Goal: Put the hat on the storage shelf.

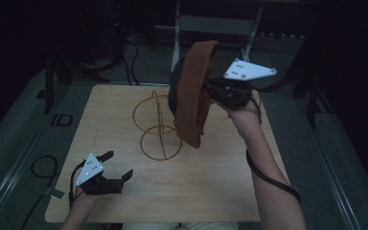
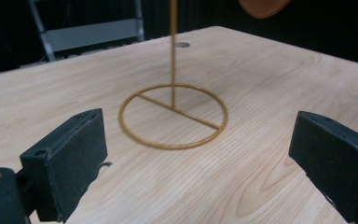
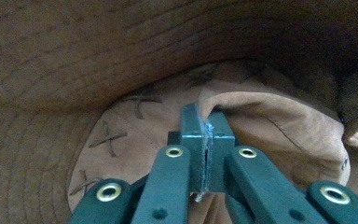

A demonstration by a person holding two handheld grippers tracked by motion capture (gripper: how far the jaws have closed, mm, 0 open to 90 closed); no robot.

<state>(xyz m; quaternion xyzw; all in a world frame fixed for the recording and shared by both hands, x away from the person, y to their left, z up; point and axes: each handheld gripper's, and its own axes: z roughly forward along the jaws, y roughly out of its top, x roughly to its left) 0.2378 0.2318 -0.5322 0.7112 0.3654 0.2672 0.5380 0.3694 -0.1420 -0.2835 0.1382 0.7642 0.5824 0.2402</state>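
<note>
We pinch the brown hat (image 1: 194, 98) in the right gripper (image 3: 207, 140); the left gripper (image 1: 116, 167), fingers spread, can steady the wire stand (image 1: 157, 125) as we lower it squarely.

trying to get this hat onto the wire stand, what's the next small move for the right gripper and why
Probably carry the brown hat a little left and over the top ring of the gold wire stand. The right gripper is shut on the hat's fabric and holds it up beside the stand, not above it. The left gripper is open, low on the table, out of the way.
</note>
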